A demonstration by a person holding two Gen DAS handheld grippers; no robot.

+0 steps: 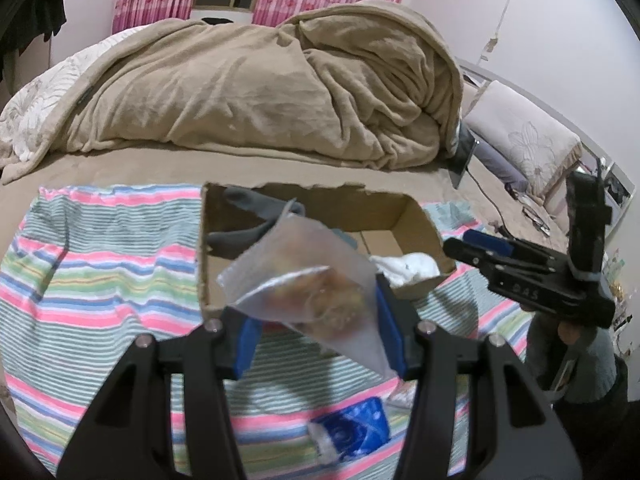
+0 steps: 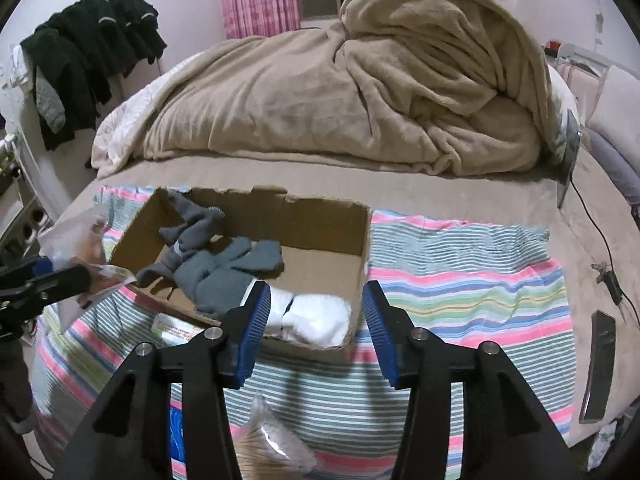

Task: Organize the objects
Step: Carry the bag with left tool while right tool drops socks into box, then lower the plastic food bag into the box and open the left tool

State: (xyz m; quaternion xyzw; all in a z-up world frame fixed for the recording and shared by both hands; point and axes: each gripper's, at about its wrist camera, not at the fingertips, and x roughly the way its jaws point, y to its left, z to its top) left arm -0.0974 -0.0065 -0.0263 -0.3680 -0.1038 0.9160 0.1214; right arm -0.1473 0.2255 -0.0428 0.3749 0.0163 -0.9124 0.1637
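Clear plastic bag (image 1: 316, 284) w/ something brown inside is pinched in the left gripper (image 1: 320, 332); its blue pads (image 1: 390, 320) press on the bag from both sides. Bag hangs in the air, near the front-left corner of the cardboard box (image 1: 420, 216), not inside it.

Right gripper (image 2: 316, 320) is wide apart, nothing btwn the blue pads (image 2: 378, 320). It hovers just in front of the box (image 2: 360, 240).

Inside the box: grey gloves (image 2: 216, 256) on the left side, one draped up the back-left wall, & a white rolled cloth (image 2: 316, 316) at the front edge, touching the gloves.

Box sits on a striped cloth (image 2: 460, 280) (pink, green, blue lines) spread over the bed. A blue packet (image 1: 352, 424) lies on the cloth in front of the box. A bag of cotton swabs (image 2: 268, 440) lies there too, near the right gripper. A small flat packet (image 2: 176, 330) peeks out by the box's front-left side. Big tan blanket (image 1: 260, 92) is piled behind the box.
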